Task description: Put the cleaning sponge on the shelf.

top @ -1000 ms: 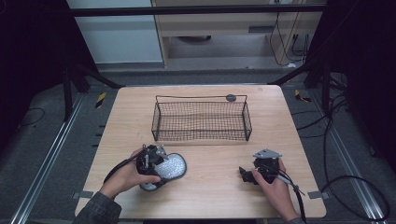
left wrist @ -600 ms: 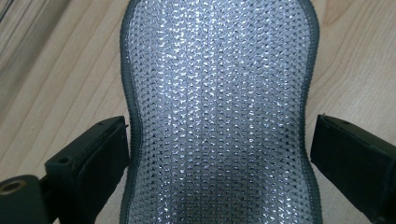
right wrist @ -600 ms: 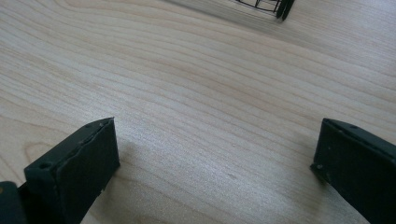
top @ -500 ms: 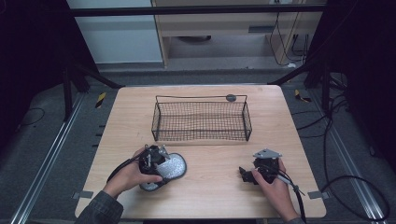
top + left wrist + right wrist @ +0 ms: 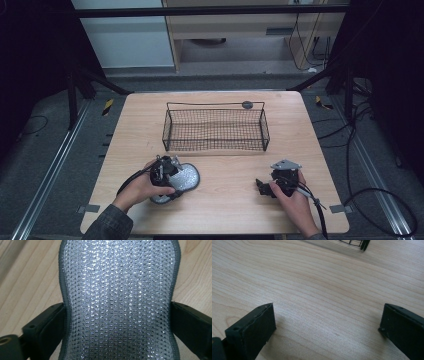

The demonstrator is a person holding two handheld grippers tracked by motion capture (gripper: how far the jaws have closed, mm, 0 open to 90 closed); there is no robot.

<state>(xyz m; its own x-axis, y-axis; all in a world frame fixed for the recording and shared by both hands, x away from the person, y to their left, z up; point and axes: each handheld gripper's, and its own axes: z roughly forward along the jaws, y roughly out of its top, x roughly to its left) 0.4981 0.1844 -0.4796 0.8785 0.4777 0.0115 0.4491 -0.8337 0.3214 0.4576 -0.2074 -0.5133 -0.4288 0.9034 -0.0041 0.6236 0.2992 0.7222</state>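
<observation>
Unmoved since earlier: left gripper (image 5: 172, 177) astride silver pad (image 5: 117, 297).

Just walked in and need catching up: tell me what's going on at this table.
A person works at a wooden table with tongs in each hand. The left tongs have their jaws against both sides of a silvery mesh pad lying on the table. The right tongs rest open on bare wood. A black wire basket stands empty farther back.

silver mesh pad (image 5: 117, 302) | grey-edged, waisted | flat on table | front-left, near basket (image 5: 215, 129)
</observation>
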